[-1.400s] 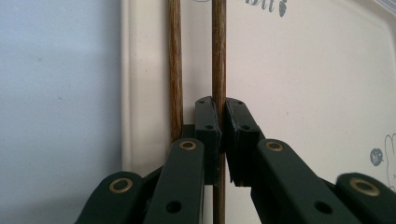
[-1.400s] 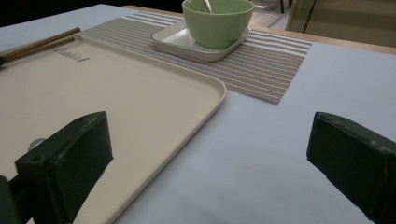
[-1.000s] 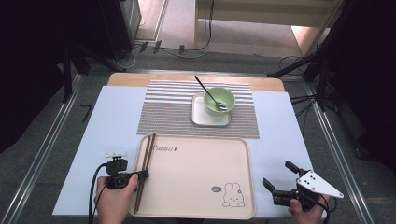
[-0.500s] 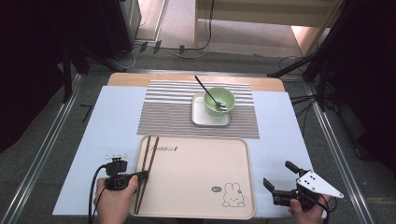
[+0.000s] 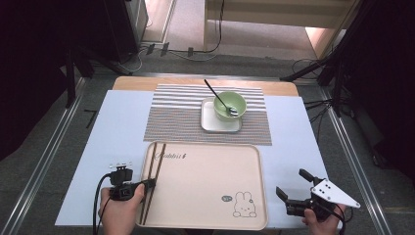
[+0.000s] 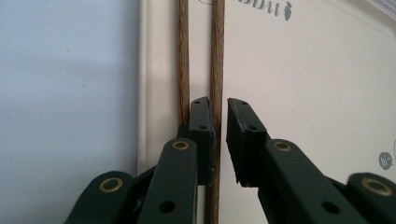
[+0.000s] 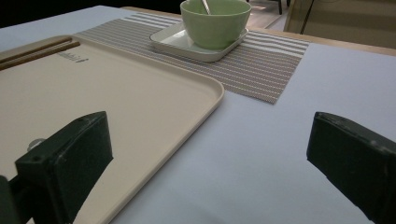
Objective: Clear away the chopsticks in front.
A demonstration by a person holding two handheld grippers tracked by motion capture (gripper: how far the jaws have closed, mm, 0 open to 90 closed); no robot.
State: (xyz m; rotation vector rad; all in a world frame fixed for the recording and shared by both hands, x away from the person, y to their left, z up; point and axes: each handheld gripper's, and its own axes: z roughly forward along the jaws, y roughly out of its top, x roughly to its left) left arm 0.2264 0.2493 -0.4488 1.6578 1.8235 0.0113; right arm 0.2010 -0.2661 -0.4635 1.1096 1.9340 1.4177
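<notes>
Down low, left tool (image 6: 218, 106) nearly closed around one chopstick (image 6: 217, 56) on tray (image 5: 205, 215), right tool (image 5: 293, 184) apart.

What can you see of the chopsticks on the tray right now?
The chopsticks are two thin, dark brown sticks that look like wood. They lie flat and side by side, nearly parallel, along the left edge of the beige tray, running away from the person. The left gripper has its jaws slightly apart; one jaw sits in the gap between the two sticks, so the jaws straddle one stick without clamping it.
</notes>
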